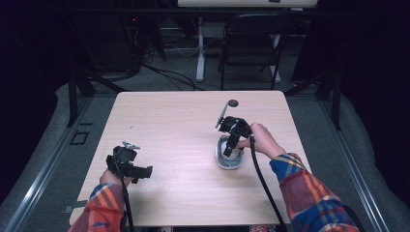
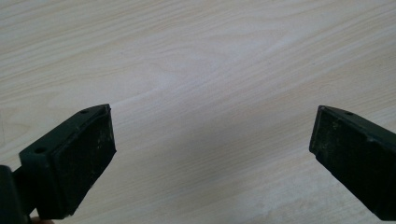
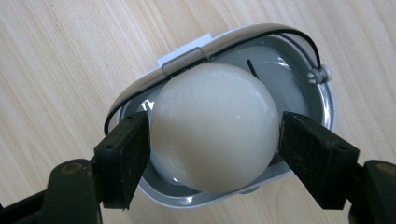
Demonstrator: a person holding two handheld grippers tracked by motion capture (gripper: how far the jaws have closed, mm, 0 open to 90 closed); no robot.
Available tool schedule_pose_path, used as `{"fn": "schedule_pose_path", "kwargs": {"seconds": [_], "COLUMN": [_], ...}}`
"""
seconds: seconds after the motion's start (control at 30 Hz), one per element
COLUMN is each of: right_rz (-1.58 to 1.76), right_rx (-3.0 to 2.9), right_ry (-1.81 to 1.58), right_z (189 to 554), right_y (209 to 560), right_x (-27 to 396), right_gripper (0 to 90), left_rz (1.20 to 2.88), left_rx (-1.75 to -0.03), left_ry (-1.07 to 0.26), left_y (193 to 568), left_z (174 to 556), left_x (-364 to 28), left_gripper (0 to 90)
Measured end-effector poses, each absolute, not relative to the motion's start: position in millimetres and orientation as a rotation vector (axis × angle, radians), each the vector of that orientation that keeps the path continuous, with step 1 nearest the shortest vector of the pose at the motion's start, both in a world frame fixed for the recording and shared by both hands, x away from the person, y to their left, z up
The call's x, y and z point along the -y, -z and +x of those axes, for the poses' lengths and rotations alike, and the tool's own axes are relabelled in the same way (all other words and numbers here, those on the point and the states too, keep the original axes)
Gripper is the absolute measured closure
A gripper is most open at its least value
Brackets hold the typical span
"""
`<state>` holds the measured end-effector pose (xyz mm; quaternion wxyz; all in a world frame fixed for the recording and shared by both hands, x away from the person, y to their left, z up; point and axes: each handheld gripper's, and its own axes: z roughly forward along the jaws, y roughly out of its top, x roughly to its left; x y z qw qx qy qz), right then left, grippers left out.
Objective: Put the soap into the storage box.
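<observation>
Overhead, table (image 1: 183, 125): pale wood, person's forearms enter from the bottom.
Right gripper (image 3: 212, 135): jaws pinch a white egg-like ball (image 3: 212, 126) from both sides, pads touching it.
Ball: sits over a grey oval container (image 3: 322, 93) with a black wire along its rim, possibly an egg slicer.
Container (image 1: 227, 157): right of table centre.
Left gripper (image 2: 212, 140): jaws spread wide over bare wood, well apart from the container.
</observation>
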<state>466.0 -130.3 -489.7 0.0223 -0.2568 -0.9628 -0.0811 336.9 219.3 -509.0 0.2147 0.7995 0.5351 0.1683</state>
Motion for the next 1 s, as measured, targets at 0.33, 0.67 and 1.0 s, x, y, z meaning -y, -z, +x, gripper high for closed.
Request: {"fn": "schedule_pose_path", "kwargs": {"seconds": [0.33, 0.67, 1.0], "right_rz": [-0.793, -0.807, -0.851], "right_rx": [3.006, 3.017, 3.042], "right_ry": [0.285, 0.317, 0.309], "right_z": [458.1, 448.5, 437.1], "right_y": [479.9, 469.5, 460.8], "right_x": [140.5, 157.9, 179.9], "right_gripper": [25.8, 23.0, 16.4], "left_rz": [2.217, 2.219, 2.217], "left_rx": [-1.486, -1.482, -1.485], "left_ry": [-0.462, -0.464, -0.465], "left_y": [509.2, 509.4, 509.4], "left_z": [337.1, 337.3, 337.3], "left_x": [-218.7, -218.2, -218.4], "left_gripper": [0.2, 0.2, 0.2]}}
